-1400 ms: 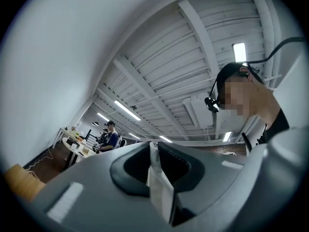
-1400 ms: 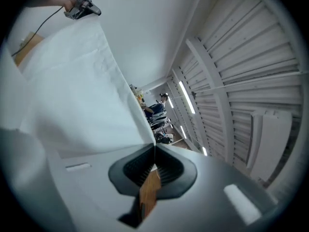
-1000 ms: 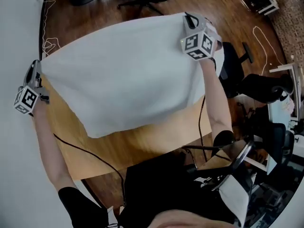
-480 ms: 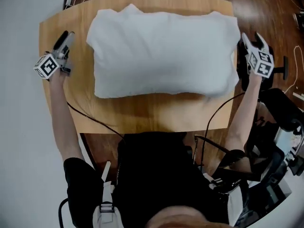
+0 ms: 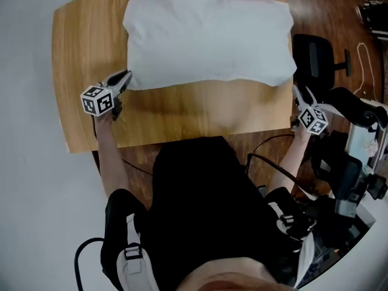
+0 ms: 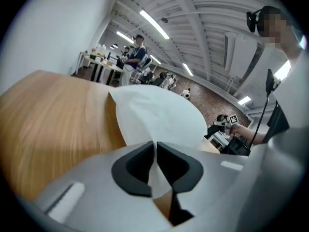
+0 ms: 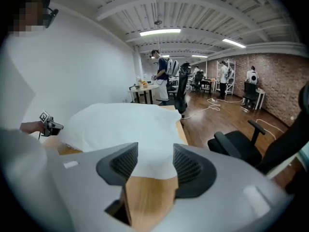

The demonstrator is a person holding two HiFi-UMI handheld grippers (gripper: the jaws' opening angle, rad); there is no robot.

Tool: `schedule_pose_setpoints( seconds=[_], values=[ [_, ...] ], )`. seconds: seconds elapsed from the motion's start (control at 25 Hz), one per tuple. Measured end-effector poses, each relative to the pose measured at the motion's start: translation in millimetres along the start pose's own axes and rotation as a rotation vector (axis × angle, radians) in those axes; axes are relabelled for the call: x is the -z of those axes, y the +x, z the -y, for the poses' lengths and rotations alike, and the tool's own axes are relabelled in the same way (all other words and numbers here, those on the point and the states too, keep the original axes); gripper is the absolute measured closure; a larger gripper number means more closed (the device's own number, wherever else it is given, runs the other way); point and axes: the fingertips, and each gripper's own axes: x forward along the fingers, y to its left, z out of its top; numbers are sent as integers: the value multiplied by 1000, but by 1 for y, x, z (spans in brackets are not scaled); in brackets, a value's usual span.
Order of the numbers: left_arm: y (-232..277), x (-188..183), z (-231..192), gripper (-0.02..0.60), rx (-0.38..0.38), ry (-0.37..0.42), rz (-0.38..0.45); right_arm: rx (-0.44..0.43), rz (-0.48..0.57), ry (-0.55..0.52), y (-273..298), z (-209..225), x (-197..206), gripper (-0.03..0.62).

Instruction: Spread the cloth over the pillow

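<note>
A white cloth lies spread over the pillow on the wooden table; the pillow itself is hidden beneath it. My left gripper sits at the cloth's near-left corner. Its jaws have just been closing and now pinch a fold of the cloth between the pads. My right gripper hovers off the table's near-right corner, open; its jaws have just narrowed slightly with nothing pressed between them. In the right gripper view the cloth's edge lies on the tabletop ahead of the right gripper.
A black office chair stands close to the table's right edge, with cables on the wood floor beyond. Bare tabletop runs along the near and left sides of the cloth. People and desks fill the room behind.
The cloth, held up in the air a second ago, now lies over the pillow. Both grippers let go and dropped toward the near edge; the left one has closed on the cloth's corner.
</note>
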Motion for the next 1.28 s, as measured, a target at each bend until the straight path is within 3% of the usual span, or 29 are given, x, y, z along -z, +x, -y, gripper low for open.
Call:
schedule_pose_setpoints(
  seconds=[0.12, 0.2, 0.32, 0.4, 0.48, 0.52, 0.6, 0.68, 0.72, 0.76, 0.92, 1.0, 1.04, 1.16, 1.28],
  values=[
    [-54, -20, 12, 565, -16, -1, 126, -21, 25, -17, -22, -32, -5, 367],
    [-81, -23, 13, 566, -26, -21, 161, -41, 42, -39, -31, -51, -11, 371],
    [-82, 18, -22, 578, -117, -57, 83, -41, 48, -48, -46, -62, 2, 377],
    [-57, 54, -41, 578, -119, -119, 25, -27, 24, -56, -49, -56, 22, 379],
    [-55, 60, -38, 578, -104, -116, 47, -7, -23, -71, -41, -45, 43, 379],
    [-64, 51, -32, 555, -100, -75, 73, -3, -52, -92, -32, -42, 50, 378],
    [-61, 37, -15, 402, -62, 31, 66, -4, -119, -169, -11, -40, 56, 358],
    [-31, 55, 4, 271, -9, 104, -21, -7, -198, -273, 6, -33, 63, 316],
    [-16, 67, 11, 267, 6, 121, -59, -7, -240, -327, 12, -26, 68, 308],
    [-4, 75, 16, 267, 12, 127, -82, -9, -276, -376, 17, -18, 74, 306],
    [0, 79, 27, 454, 9, 119, -75, -119, -383, -487, 56, -20, 88, 324],
    [-9, 74, 34, 515, 9, 136, -69, -158, -455, -522, 59, -21, 92, 583],
    [-12, 65, 40, 523, 13, 157, -66, -157, -507, -537, 49, -19, 87, 586],
    [-35, 11, 54, 532, 18, 241, -18, -122, -593, -653, 0, -38, 30, 588],
    [-84, -44, 60, 537, -37, 316, 80, -67, -469, -776, -33, -77, -64, 588]
  ],
)
